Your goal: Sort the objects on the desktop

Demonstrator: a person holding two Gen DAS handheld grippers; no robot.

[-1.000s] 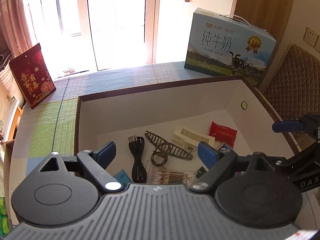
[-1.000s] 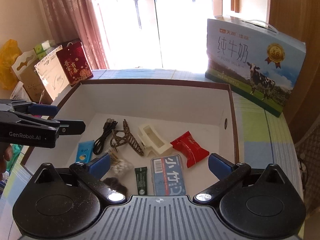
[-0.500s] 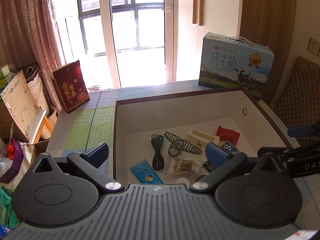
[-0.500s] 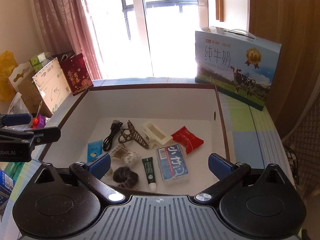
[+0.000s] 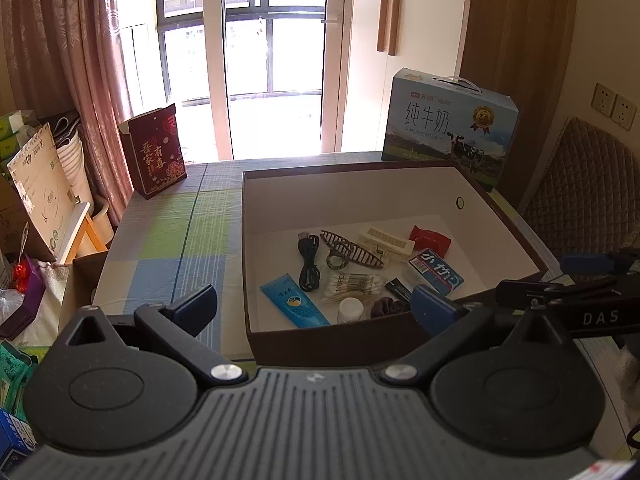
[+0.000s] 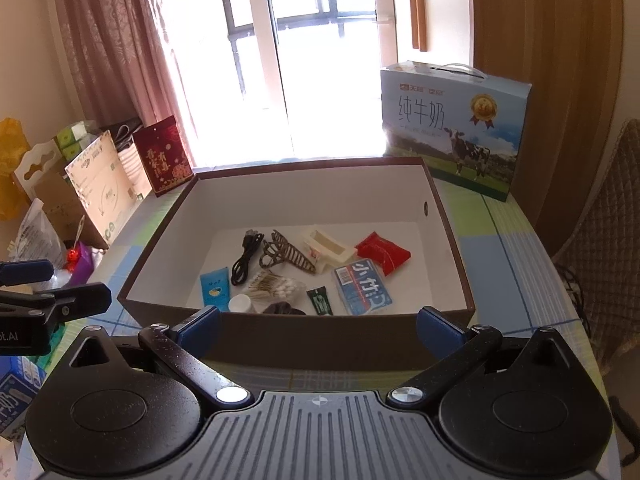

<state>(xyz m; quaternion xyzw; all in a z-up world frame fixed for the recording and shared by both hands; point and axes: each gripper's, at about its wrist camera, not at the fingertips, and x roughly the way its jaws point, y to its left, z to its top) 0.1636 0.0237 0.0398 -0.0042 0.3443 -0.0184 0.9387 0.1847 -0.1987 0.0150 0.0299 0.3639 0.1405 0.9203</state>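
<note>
Two grippers hang in front of a big brown box (image 6: pixel 296 344) with white inside walls, and both are wide open with nothing in them. The left gripper (image 5: pixel 316 308) sits near the box's left front corner, and the right gripper (image 6: pixel 318 326) sits before the middle of the near wall.

Only the left view shows the wall plugs (image 5: pixel 614 106) and much of the checked tablecloth (image 5: pixel 168 240) left of the box. Only the right view shows a yellow bag (image 6: pixel 10 168) at the far left.

All the small things lie on the box floor. A black cable (image 6: pixel 245 258) lies beside a brown hair clip (image 6: pixel 286 256). A cream clip (image 6: pixel 328 249) touches the hair clip. A red packet (image 6: pixel 383 254) lies to the right, with a blue floss case (image 6: pixel 362 289) just in front. A blue tube (image 6: pixel 215 287), a white cap (image 6: pixel 240 304), cotton swabs (image 6: pixel 272 285), a dark hair tie (image 6: pixel 285 310) and a small green tube (image 6: pixel 320 301) lie nearest the front. A milk carton (image 6: pixel 454 128) stands behind the box.
</note>
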